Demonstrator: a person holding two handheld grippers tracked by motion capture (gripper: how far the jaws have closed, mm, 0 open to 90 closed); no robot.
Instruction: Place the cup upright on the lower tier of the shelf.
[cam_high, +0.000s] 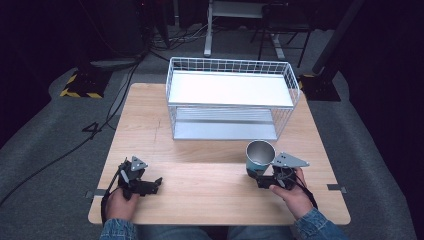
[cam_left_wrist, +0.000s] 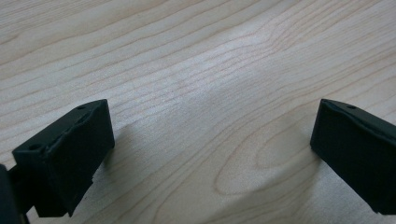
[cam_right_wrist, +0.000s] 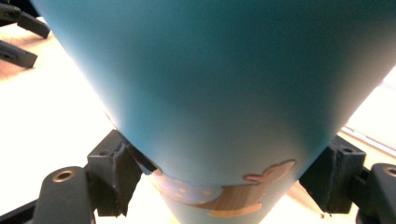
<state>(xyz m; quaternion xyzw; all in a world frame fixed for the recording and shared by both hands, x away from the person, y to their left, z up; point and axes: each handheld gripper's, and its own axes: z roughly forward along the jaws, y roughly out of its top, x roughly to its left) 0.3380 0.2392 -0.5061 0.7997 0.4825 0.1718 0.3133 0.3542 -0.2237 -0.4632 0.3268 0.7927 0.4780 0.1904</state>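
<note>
At the near edge of the table (cam_high: 200, 200), two hands are seen, each with a gripper. The left gripper (cam_high: 150, 186) is held low over the wood at the near left, pointing toward the table's middle. In the left gripper view its jaws are seen spread wide, with nothing but bare wood grain between them. The left hand (cam_high: 120, 202) is wrapped around its body from behind.

At the near right, the right gripper (cam_high: 256, 176) is held by the right hand (cam_high: 295, 192), and a cup (cam_high: 260, 156) is clamped between its jaws. In the right gripper view the cup (cam_right_wrist: 210, 93) is shown as teal, with a printed band near its narrow base, and the two black pads are pressed against its sides low down. From above, its metal inside is seen, the mouth facing upward; whether the base touches the wood cannot be told.

Farther back, a white wire rack (cam_high: 230, 97) is set on the table's far half, well apart from the cup.
</note>
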